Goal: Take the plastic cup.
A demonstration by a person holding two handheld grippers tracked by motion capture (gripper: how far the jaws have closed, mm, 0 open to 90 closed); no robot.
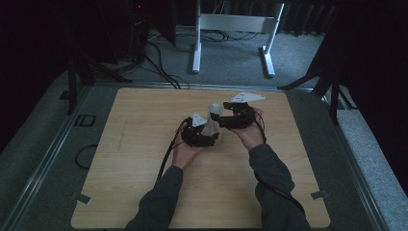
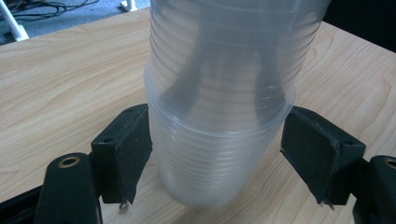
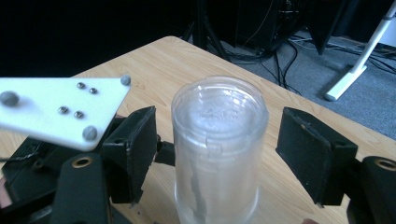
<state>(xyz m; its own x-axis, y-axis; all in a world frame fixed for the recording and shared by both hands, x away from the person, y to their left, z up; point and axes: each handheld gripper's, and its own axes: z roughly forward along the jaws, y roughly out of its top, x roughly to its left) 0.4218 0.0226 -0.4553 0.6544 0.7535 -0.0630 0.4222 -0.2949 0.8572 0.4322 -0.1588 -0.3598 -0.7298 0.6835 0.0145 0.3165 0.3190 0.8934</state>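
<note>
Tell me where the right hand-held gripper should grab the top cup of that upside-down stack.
Probably the top cup, on its ribbed wall just below the closed flat end, coming in level from the side. The right hand-held gripper already straddles it with jaws open, and the left hand-held gripper steadies the wider bottom rim.

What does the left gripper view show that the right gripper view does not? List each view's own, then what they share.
Left gripper view: the left tool with its pads against the lower sides of the clear cup stack, and the rim where one cup overlaps the next.
Right gripper view: the right tool open with a gap on either side of the stack, the stack's closed top, the left tool's white plate, and a white stand leg on the floor.
Both: the stack standing upright on the wooden table.
</note>
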